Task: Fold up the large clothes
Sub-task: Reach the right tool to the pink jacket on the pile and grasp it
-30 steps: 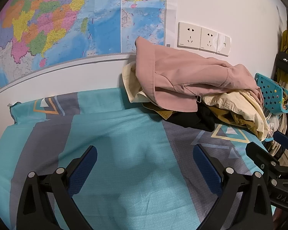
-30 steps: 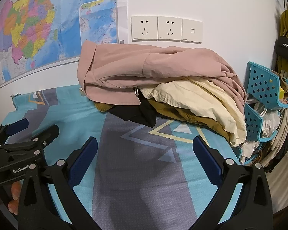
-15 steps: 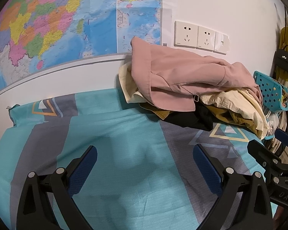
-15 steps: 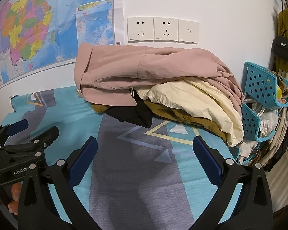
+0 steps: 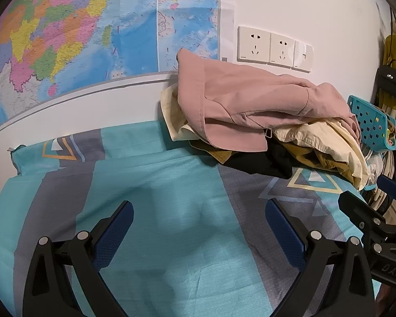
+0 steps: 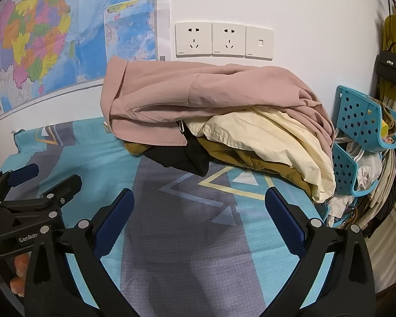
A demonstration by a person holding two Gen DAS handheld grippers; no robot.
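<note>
A heap of clothes lies against the wall at the back of the bed. A pink garment (image 5: 250, 100) (image 6: 203, 100) tops it, over a cream one (image 5: 330, 142) (image 6: 264, 134), a mustard one (image 6: 240, 158) and a black one (image 5: 253, 162) (image 6: 182, 158). My left gripper (image 5: 198, 227) hovers open over the teal and grey sheet (image 5: 158, 185), short of the heap. My right gripper (image 6: 198, 211) is open too, nearer the heap, with nothing between its fingers. Each gripper shows at the edge of the other's view.
A blue perforated basket (image 6: 361, 121) with more fabric stands at the bed's right edge. A wall map (image 5: 79, 39) and sockets (image 6: 221, 41) are behind the heap. A black bag (image 6: 392, 68) hangs at far right. A hand (image 6: 18, 272) holds the left gripper.
Both grippers have drifted slightly forward toward the heap of clothes, which looms a little larger. Both stay open, and the clothes have not moved.
</note>
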